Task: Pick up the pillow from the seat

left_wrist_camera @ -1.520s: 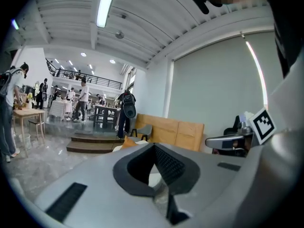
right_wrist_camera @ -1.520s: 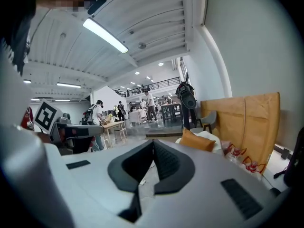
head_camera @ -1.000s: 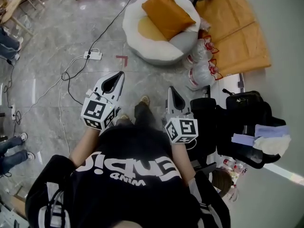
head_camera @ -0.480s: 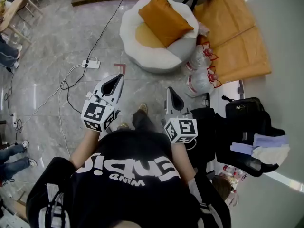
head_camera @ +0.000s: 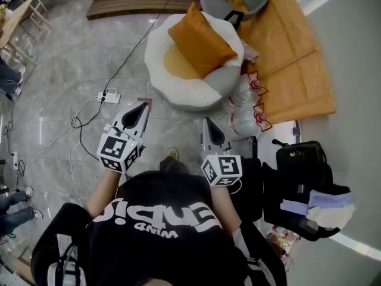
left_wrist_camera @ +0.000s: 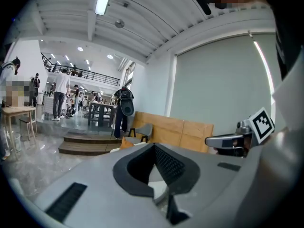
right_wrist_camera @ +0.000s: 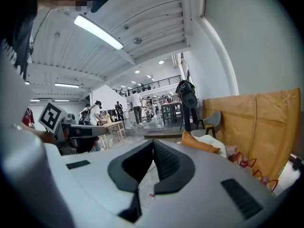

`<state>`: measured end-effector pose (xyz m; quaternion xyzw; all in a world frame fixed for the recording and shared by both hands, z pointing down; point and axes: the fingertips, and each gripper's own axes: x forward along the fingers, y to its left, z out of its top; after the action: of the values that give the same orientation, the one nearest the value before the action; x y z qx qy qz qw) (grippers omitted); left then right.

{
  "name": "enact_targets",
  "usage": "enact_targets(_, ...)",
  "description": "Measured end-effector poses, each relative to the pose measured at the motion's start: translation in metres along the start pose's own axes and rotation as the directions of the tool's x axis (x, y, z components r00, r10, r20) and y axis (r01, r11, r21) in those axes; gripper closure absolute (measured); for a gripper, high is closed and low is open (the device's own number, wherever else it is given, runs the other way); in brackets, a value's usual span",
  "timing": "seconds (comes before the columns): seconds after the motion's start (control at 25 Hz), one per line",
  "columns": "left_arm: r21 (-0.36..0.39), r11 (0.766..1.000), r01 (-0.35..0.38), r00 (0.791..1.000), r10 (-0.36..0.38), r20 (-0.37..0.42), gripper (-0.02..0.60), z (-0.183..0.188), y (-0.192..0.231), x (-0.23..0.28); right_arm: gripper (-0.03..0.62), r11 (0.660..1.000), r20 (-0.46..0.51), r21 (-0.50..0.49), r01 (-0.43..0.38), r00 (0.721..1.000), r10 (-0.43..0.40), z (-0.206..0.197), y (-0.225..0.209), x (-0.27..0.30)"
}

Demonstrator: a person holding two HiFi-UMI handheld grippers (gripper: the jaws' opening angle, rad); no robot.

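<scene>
Orange pillow (head_camera: 201, 39) on the white seat (head_camera: 178, 97) looks light, soft, compressible: I would pinch one corner; left gripper (head_camera: 143, 106) and right gripper (head_camera: 208, 123) jaws are closed, empty.

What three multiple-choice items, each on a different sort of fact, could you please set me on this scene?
1. Where does the pillow lie?
A. on the floor
B. on the round white seat
C. on the grey chair

2. What colour is the pillow?
A. orange
B. blue
C. black

3. How do the jaws of the left gripper and the right gripper stand?
A. both wide open
B. both shut on the pillow
C. both shut, with nothing between them

Answers:
1 B: the head view shows it propped on the seat.
2 A: it is plainly orange.
3 C: each gripper view shows the pads together, the pillow far ahead.
</scene>
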<state>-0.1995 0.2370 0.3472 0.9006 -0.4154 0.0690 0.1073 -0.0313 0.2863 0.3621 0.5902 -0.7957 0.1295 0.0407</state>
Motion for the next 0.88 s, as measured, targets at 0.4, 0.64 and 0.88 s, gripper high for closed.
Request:
enact_targets(0.4,-0.003,0.999,-0.036,0.999,0.036,0.008,0.574,0.017,0.004,0.067,0.572,0.999,-0.005,-0.012,-0.037,0.999,0.037,0.015,-0.057,0.036)
enact_targets(0.64,-0.003,0.998,-0.060,0.998,0.060,0.022,0.574,0.027,0.008,0.092,0.572,0.998,-0.010,-0.014,-0.069,0.998,0.068,0.017,-0.074,0.056)
enact_targets(0.88,-0.008,0.997,-0.075,0.997,0.075,0.011,0.574,0.029,0.035,0.109,0.572,0.996,-0.023,-0.008,-0.084,0.996,0.084,0.017,-0.075,0.088)
